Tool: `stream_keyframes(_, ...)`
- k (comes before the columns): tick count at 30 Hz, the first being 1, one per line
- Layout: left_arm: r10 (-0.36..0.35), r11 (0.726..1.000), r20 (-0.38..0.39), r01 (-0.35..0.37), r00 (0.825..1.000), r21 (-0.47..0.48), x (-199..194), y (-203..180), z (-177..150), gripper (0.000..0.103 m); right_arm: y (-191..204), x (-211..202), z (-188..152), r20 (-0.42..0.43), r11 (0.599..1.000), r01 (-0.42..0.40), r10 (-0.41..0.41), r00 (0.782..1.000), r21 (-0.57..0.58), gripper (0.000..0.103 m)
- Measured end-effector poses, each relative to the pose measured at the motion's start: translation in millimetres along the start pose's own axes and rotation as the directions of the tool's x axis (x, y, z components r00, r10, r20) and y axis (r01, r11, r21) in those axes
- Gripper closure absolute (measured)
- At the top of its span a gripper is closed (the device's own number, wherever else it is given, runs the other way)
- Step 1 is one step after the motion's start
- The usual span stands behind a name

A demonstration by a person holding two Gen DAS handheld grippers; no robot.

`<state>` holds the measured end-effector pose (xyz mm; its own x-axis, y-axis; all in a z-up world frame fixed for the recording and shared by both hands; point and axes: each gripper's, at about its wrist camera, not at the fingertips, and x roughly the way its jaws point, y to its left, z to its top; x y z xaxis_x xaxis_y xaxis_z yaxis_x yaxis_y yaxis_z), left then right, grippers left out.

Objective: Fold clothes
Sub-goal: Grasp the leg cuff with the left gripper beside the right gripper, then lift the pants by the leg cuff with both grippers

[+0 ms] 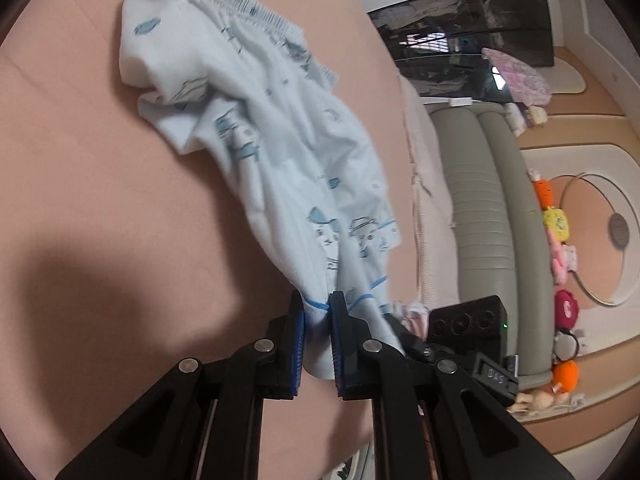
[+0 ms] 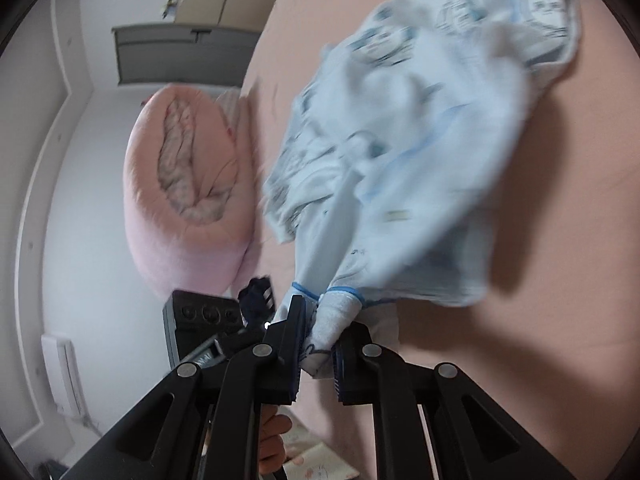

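While the pale blue printed pants [image 1: 280, 128] lie stretched across the pink bed [image 1: 80, 160], their elastic waistband [image 1: 240, 0] rests at the far end and the leg hems are lifted at the near end. The left tongs [image 1: 318, 344] are closed tight on one blue-trimmed hem, cloth bunched between the blue pads. The right tongs [image 2: 318, 350] pinch the other hem in the same way, a white fold poking through between the pads.

This looks like the start of a fold: both leg ends are gripped and raised off the bed, with the waist lying flat. The next move probably calls for carrying the two hems together toward the waistband, keeping them level and apart enough for the legs to lie flat, then letting go once they rest on the waist.

The right view is blurred, so the print and the cloth's edges there are hard to read. The tongs cover how much hem is actually caught. A rolled pink quilt [image 2: 188, 184] sits at the bed's left side, and a row of soft toys [image 1: 560, 232] lines the right. A hand [image 2: 272, 440] shows only partly beneath the right tongs.
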<state>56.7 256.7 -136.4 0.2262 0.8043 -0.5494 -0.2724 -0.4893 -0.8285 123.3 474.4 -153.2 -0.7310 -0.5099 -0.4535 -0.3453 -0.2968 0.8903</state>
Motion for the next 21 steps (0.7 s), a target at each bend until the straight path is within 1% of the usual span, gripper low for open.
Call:
stream_keyframes(4,0.009,1.000,-0.006,-0.009,1.000,0.030,-15.6,-2.8,-3.1,0.093,21.4,14.6,-7.7,-0.041,0.999,0.007,-0.009,0.999,-0.052,0.093)
stream_keyframes(9,-0.019,1.000,-0.008,0.019,1.000,0.023,-30.6,-4.2,-1.0,0.093,39.9,25.1,-17.9,-0.078,0.995,0.004,-0.012,0.997,-0.103,0.093)
stream_keyframes(12,-0.009,0.999,-0.006,0.009,1.000,0.041,-39.9,-5.1,-0.9,0.093,50.1,36.4,-22.3,-0.101,0.993,-0.003,-0.009,0.995,-0.119,0.093)
stream_keyframes(16,0.041,0.995,-0.007,-0.040,0.999,0.096,-54.2,-5.8,-1.6,0.093,54.4,45.5,-30.1,-0.137,0.992,0.000,-0.017,0.990,-0.129,0.093)
stream_keyframes(21,0.052,0.995,0.003,-0.052,0.999,0.089,-69.7,-1.7,-5.8,0.093,63.9,63.9,-40.6,-0.185,0.990,-0.013,-0.013,0.983,-0.140,0.093)
